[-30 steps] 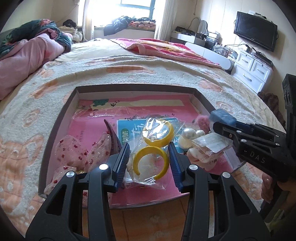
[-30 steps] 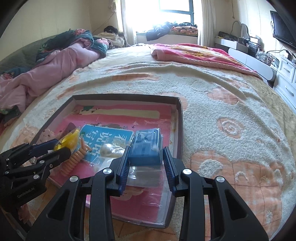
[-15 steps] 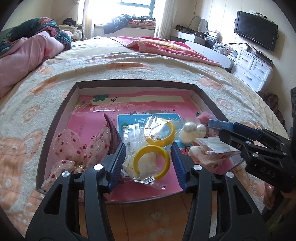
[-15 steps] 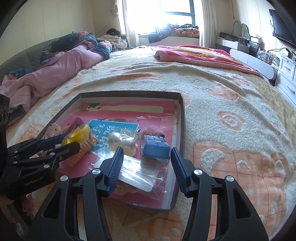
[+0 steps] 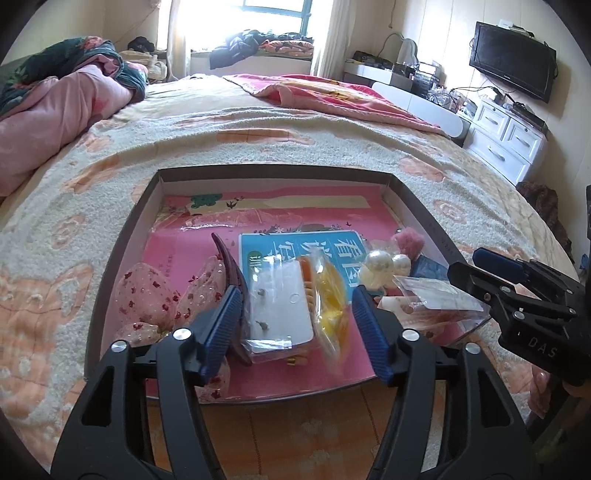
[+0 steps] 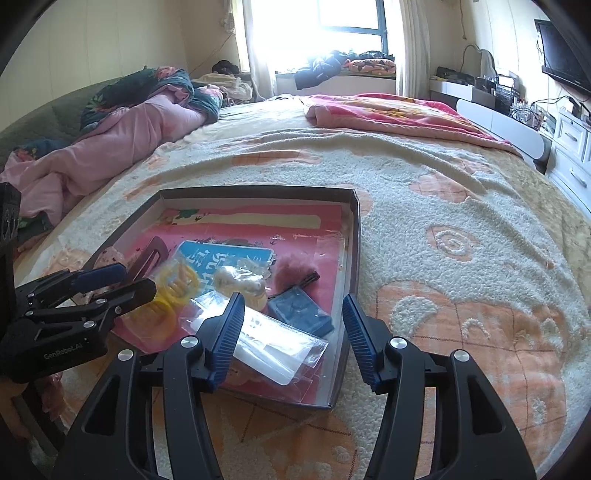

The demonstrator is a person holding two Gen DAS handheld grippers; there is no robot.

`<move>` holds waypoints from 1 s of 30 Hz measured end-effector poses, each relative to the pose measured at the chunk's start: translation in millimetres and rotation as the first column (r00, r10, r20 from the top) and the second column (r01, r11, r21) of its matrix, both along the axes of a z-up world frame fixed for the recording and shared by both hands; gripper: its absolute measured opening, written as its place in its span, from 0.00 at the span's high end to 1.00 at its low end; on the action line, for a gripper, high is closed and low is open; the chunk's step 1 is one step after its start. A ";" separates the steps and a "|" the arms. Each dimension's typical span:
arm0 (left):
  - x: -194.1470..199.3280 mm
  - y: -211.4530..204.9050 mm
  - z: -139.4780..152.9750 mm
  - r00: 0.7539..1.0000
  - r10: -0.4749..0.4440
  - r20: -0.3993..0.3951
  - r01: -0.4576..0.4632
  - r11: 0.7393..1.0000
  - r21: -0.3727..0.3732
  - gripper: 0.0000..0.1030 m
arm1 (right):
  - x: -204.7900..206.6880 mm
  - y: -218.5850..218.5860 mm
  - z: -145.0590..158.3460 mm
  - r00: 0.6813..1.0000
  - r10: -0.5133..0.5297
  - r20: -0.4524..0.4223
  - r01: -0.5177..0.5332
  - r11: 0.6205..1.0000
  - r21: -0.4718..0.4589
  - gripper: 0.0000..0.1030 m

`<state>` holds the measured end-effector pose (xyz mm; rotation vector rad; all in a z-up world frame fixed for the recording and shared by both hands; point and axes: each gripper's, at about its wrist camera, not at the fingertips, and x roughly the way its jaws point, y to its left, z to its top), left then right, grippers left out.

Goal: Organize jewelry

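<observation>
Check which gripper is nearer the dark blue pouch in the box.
Right. The dark blue pouch lies just beyond the right gripper, whose opening jaws hold nothing. The left gripper sits farther over, at the bagged yellow rings.

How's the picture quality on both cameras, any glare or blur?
Left wrist view: the window is blown out white, the yellow bagged piece is motion-smeared, and the bed edges bow from fisheye. Right wrist view: the window glares too, but the tray looks sharp.
</observation>
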<state>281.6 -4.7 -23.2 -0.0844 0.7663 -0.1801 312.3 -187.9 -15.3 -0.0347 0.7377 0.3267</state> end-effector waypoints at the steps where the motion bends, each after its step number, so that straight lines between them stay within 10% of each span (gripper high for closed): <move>1: -0.6 0.9 0.9 1.000 0.002 0.001 -0.002 1.000 -0.001 0.45 | -0.6 0.0 0.2 1.000 -0.001 0.000 0.001 1.000 0.000 0.45; 14: -20.2 18.3 20.8 0.998 0.060 0.033 -0.060 0.998 0.000 0.11 | -18.3 -3.1 16.4 0.999 -0.020 0.036 0.018 0.999 0.046 0.15; 30: -55.5 27.1 41.3 0.992 0.088 0.093 -0.087 0.996 -0.012 0.11 | -56.0 -9.5 32.5 0.993 -0.049 0.103 0.039 0.994 0.098 0.06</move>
